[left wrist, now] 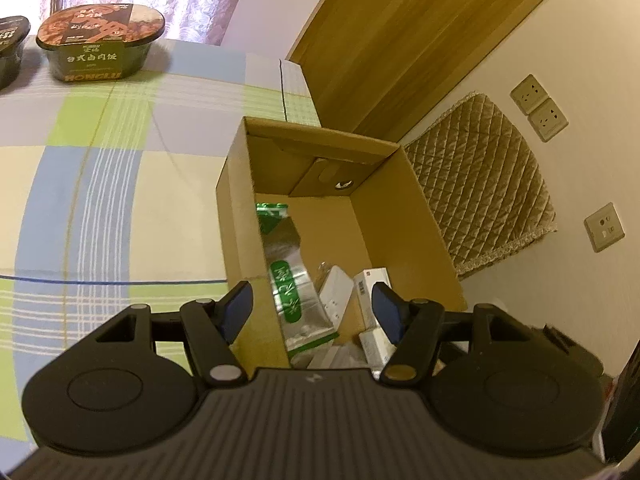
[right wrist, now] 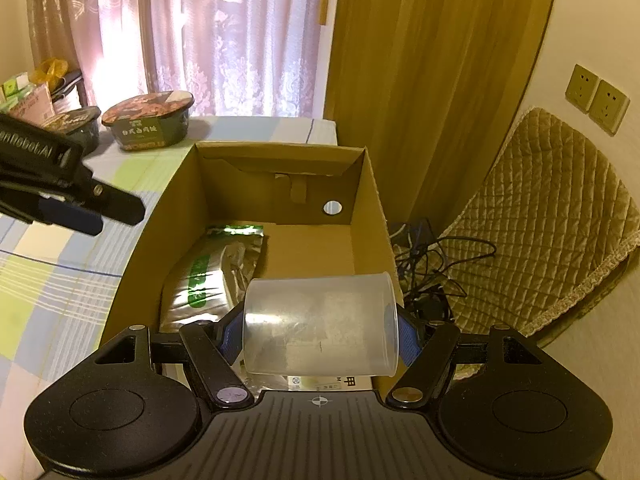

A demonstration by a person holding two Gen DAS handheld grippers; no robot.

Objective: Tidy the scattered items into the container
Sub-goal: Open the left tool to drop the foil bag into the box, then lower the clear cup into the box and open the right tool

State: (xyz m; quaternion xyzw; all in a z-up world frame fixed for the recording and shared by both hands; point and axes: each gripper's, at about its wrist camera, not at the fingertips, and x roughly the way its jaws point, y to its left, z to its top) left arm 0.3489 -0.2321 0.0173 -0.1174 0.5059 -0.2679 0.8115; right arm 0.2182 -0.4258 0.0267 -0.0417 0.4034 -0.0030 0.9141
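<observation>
While both grippers hang over the open box, the scene stands thus:

Right gripper (right wrist: 320, 338): clamped on a clear plastic cup (right wrist: 320, 326), its blue pads pressing the cup's two ends; the cup lies on its side, mouth toward the right, above the near part of the box.

Left gripper (left wrist: 312, 312): jaws apart, nothing between them, poised above the box's near left wall; from the right wrist view it shows at the left edge, over the bed.

Cardboard box (right wrist: 368, 200): open at the top, standing against the side of the bed, a round hole in its far wall.

Inside the box: a silver and green foil packet (left wrist: 286, 280) leans along the left wall; small white boxes (left wrist: 372, 284) lie near the right side of the floor.

Bed (left wrist: 100, 184): covered with a checked sheet of blue, green and cream.

Two instant-meal bowls (left wrist: 102, 40): sealed, side by side on the far part of the bed, well apart from the box.

Quilted cushion (right wrist: 552, 216): leaning against the wall right of the box, beneath the wall sockets (right wrist: 596, 98).

Tangle of cables (right wrist: 432, 264): between the box and the cushion.
</observation>
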